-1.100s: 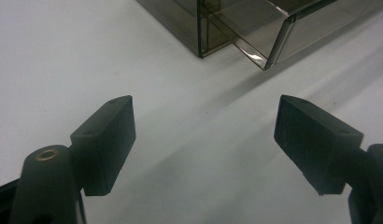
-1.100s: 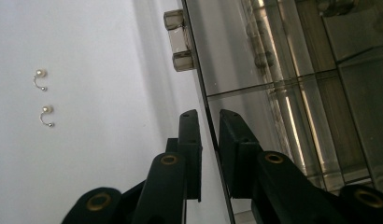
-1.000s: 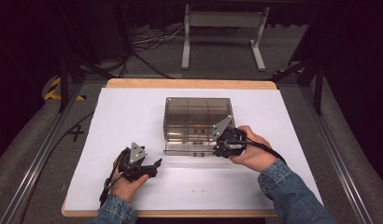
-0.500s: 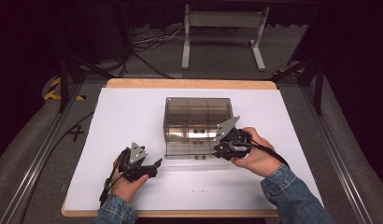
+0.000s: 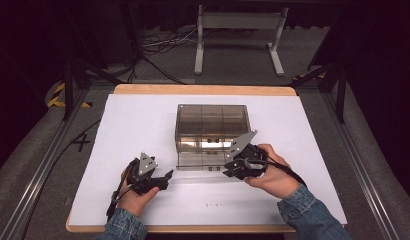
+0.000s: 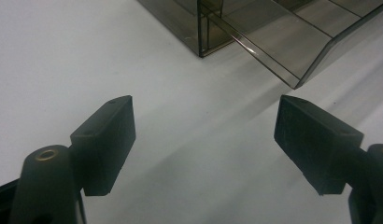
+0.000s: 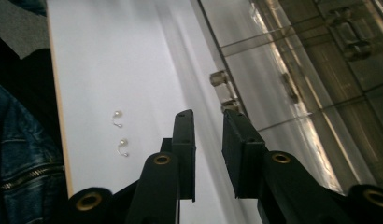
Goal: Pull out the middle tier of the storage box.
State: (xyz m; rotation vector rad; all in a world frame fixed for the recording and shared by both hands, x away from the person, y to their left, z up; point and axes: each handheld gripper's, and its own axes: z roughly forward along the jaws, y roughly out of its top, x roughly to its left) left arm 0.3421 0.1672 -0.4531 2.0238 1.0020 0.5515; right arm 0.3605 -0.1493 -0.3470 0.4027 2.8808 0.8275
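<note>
Box (image 5: pixel 212 131) of smoky clear plastic sits mid-table on the white sheet (image 5: pixel 138 120), its lid folded down flat toward me; I see divider walls inside and something small in a front compartment, too blurred to name; left tool (image 5: pixel 165 178) lies low on the sheet, near the box's front-left corner, jaws spread wide with nothing between them; right tool (image 5: pixel 228 170) is at the front-right edge of the open lid (image 7: pixel 273 93), jaws nearly closed with a narrow gap, gripping nothing that I can see; lid hinge knobs (image 7: pixel 219 77) sit just beyond its tips; two small pearl-headed hooks (image 7: pixel 119 133) lie on the sheet near the table's front edge.
</note>
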